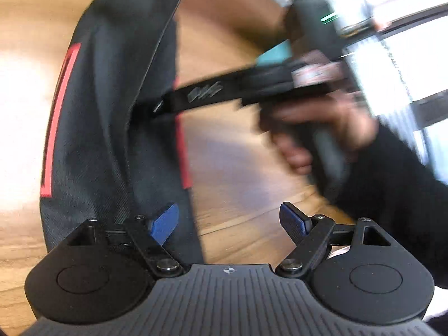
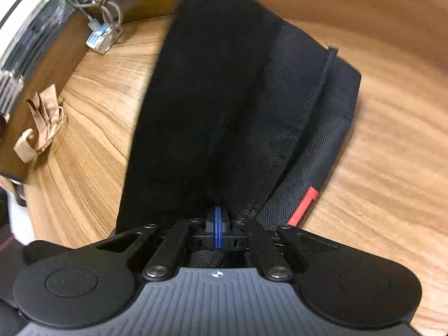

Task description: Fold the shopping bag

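The black fabric shopping bag (image 1: 103,117) with red markings lies on the wooden table, partly folded over itself. My left gripper (image 1: 229,221) is open and empty, its blue fingertips (image 1: 165,222) wide apart beside the bag's right edge. In the left wrist view, my right gripper (image 1: 161,106), held by a hand, reaches into the bag's fold, blurred. In the right wrist view the right gripper (image 2: 217,224) is shut, its blue pads pressed together on the bag's (image 2: 224,112) black fabric edge, and lifts a fold of it.
The wooden table (image 2: 392,140) spreads to all sides. A coiled white cable with a plug (image 2: 100,32) and a crumpled brown paper piece (image 2: 42,120) lie at the table's left edge. A window and shelf (image 1: 392,42) stand behind.
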Tool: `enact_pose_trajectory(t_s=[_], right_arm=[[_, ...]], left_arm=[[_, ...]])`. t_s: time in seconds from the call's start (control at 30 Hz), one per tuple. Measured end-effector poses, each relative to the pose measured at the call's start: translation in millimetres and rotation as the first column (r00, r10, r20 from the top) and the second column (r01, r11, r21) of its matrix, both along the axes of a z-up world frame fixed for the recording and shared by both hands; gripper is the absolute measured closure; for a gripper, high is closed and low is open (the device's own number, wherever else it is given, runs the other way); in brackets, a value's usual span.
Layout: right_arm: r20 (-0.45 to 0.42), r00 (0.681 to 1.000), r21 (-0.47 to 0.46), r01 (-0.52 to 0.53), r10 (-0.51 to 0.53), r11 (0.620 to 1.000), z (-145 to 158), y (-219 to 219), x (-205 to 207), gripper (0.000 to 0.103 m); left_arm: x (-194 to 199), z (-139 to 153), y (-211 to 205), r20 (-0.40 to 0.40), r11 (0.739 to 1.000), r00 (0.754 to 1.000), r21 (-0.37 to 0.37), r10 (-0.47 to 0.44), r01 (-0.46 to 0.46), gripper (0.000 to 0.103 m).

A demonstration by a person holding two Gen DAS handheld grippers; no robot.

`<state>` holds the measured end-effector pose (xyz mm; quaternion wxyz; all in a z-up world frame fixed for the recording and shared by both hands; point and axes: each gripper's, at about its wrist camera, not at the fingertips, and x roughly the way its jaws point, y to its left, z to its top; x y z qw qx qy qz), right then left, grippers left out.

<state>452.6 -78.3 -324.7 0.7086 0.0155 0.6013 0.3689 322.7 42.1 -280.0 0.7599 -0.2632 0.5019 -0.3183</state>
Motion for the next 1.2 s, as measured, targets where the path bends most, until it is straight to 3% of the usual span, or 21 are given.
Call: enact_pose_trajectory(t_s=[0.13,0.2,0.33,0.47,0.53,0.6,0.67,0.77,0.87,0.93,1.0,1.07,1.2], right_arm=[[-0.086,0.996,0.076,0.035,-0.029,0.996,-10.4,-18.8,9.2,0.103],[-0.129,0.991,0.115,0.059,-0.044,0.992,-13.4,-30.1,13.8,0.103],[-0.158,0.985,0.148,0.092,-0.068,0.985,-22.5,-35.3,1.4,0.103],[-0.155,0.985,0.146,0.102,-0.079,0.984,-28.0,-25.8,1.0,0.103],[-0.157,0.984,0.145,0.106,-0.083,0.984,-28.6,-18.7,1.3,0.103],[-0.155,0.984,0.137,0.107,-0.086,0.985,-26.0,-15.8,-0.4,0.103],[-0.112,0.991,0.101,0.087,-0.075,0.991,-14.9,-12.6,-4.3,0.099],[-0.008,0.998,0.097,0.06,-0.06,0.993,16.8,-18.2,-13.7,0.096],[0.024,0.992,0.213,0.115,-0.123,0.97,54.3,-38.4,-18.1,0.097],[-0.03,0.994,0.388,0.111,-0.107,0.915,72.9,-40.0,-19.5,0.097],[-0.088,0.995,0.455,0.077,-0.041,0.887,69.8,-26.4,-19.0,0.099],[-0.098,0.994,0.393,-0.012,0.055,0.919,50.5,5.2,-19.5,0.1],[-0.063,0.995,0.195,-0.061,0.074,0.979,8.4,22.6,-5.4,0.103]], left_arm=[[0.9,21.5,33.7,0.091,0.995,0.991,-0.016,0.099,-0.098,0.021],[8.8,12.8,41.3,0.054,0.988,0.988,0.041,0.148,-0.15,0.023],[14.2,-7.7,25.1,0.026,0.987,0.995,0.128,0.096,-0.099,0.023],[10.1,-33.6,1.2,-0.001,0.99,1.0,0.143,0.016,-0.016,0.022],[9.0,-45.1,-2.9,-0.003,0.989,1.0,0.149,0.023,-0.022,0.022],[7.6,-51.0,2.8,-0.015,0.993,0.998,0.101,0.064,-0.062,0.021],[8.3,-54.4,6.9,-0.029,0.992,0.994,0.073,0.101,-0.098,0.021],[7.5,-53.8,5.0,-0.011,0.991,0.995,0.09,0.102,-0.1,0.021],[3.7,-52.4,0.6,0.016,0.989,0.995,0.113,0.097,-0.098,0.021],[2.2,-52.2,-1.4,0.032,0.988,0.996,0.122,0.089,-0.093,0.019],[1.2,-52.2,-2.7,0.043,0.988,0.995,0.127,0.085,-0.09,0.019],[1.7,-53.1,-1.0,0.037,0.988,0.995,0.119,0.096,-0.1,0.019],[-0.5,-53.4,-1.0,0.045,0.987,0.993,0.111,0.107,-0.112,0.019]])
